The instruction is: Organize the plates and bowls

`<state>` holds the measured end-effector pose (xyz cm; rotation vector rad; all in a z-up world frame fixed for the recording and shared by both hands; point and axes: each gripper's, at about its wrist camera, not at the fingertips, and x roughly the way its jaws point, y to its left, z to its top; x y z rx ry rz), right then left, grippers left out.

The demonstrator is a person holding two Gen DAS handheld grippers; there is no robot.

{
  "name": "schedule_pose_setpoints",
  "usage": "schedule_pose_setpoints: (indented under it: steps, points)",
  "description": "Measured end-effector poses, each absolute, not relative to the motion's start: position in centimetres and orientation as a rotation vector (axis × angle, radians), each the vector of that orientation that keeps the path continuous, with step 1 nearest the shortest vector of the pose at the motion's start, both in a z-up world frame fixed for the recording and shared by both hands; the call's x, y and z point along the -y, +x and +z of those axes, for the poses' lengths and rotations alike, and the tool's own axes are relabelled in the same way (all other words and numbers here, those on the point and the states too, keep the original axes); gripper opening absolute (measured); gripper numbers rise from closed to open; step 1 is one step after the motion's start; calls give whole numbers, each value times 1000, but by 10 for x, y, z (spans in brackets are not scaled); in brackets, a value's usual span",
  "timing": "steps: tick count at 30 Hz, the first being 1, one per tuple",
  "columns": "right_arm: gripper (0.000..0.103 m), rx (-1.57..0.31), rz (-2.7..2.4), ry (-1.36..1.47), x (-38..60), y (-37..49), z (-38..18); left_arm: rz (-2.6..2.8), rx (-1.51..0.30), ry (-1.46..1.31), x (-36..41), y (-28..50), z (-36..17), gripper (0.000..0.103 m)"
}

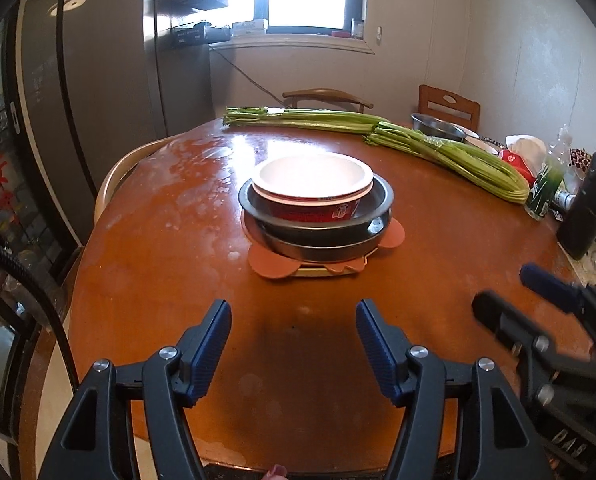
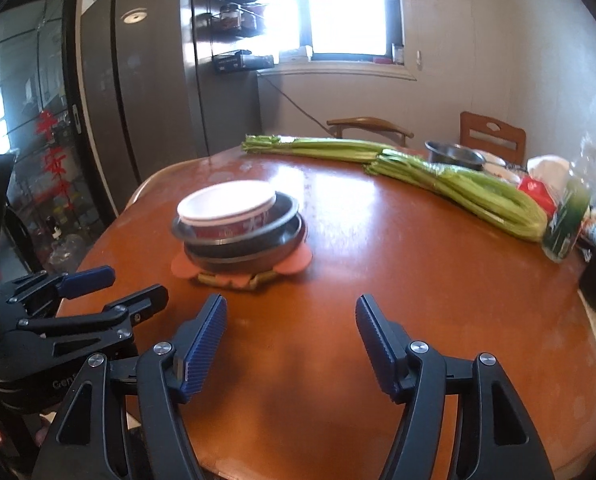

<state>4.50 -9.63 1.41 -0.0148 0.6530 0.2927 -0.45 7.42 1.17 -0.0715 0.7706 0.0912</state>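
A red bowl with a white inside (image 1: pixel 312 184) (image 2: pixel 226 210) sits in a stack of two dark metal pans (image 1: pixel 318 226) (image 2: pixel 244 246) on an orange mat (image 1: pixel 268 264) (image 2: pixel 182 266) mid-table. My left gripper (image 1: pixel 294 324) is open and empty, hovering near the table's front edge, short of the stack. It also shows at the left of the right wrist view (image 2: pixel 116 284). My right gripper (image 2: pixel 292 320) is open and empty, to the right of the stack; it shows at the right of the left wrist view (image 1: pixel 510 288).
Two bundles of celery (image 1: pixel 446 152) (image 2: pixel 458 186) lie across the far side of the round wooden table (image 1: pixel 170 240). A steel bowl (image 1: pixel 438 126), bags, a green bottle (image 1: pixel 544 188) and a black flask (image 1: pixel 588 204) crowd the right edge. Chairs stand behind; a fridge stands at left.
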Motion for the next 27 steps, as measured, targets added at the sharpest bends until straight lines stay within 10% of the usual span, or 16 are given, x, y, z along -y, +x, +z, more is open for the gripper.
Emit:
schedule_pose_setpoints:
  steps: [27]
  points:
    - [69,-693,281,-2,96,36,4,93,-783,-48,-69,-11,6,64]
